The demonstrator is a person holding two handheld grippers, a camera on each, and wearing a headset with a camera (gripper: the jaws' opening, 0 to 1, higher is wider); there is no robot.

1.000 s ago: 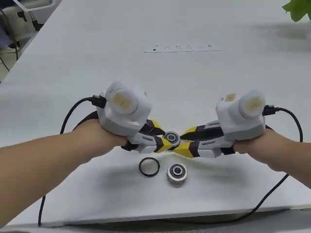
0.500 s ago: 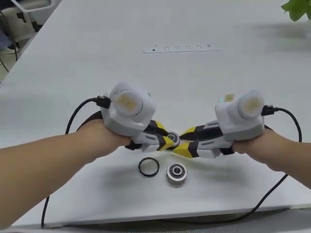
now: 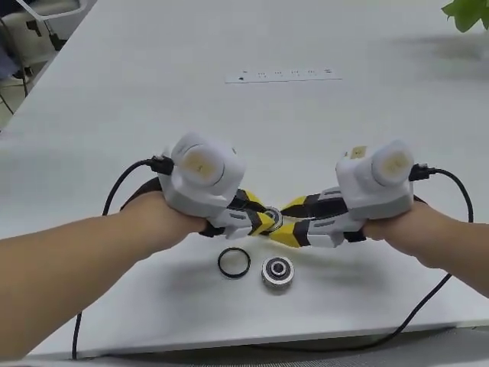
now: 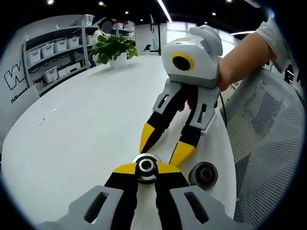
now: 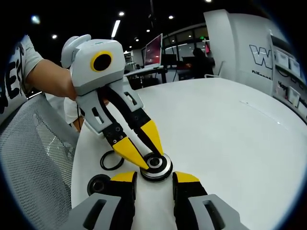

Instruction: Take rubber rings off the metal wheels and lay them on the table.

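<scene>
A: Rightward the left tongs (image 4: 145,168) have edged since a second ago, clenched on a metal wheel (image 5: 156,166).
B: And the right tongs (image 5: 155,177)?
A: Their tips flank that wheel; whether they pinch it cannot be told.
B: Below, a loose rubber ring (image 3: 234,262) lies on the worktop (image 3: 306,138), just beside a second wheel (image 3: 277,271).

The table (image 3: 367,115) looked smooth matt white, the held wheel (image 5: 156,165) was bright polished metal with a dull black rubber rim, the loose ring (image 3: 234,262) was matt black rubber, and the left gripper (image 4: 145,168) and right gripper (image 5: 154,178) wore satin grey plastic with glossy yellow-and-black jaws.
</scene>
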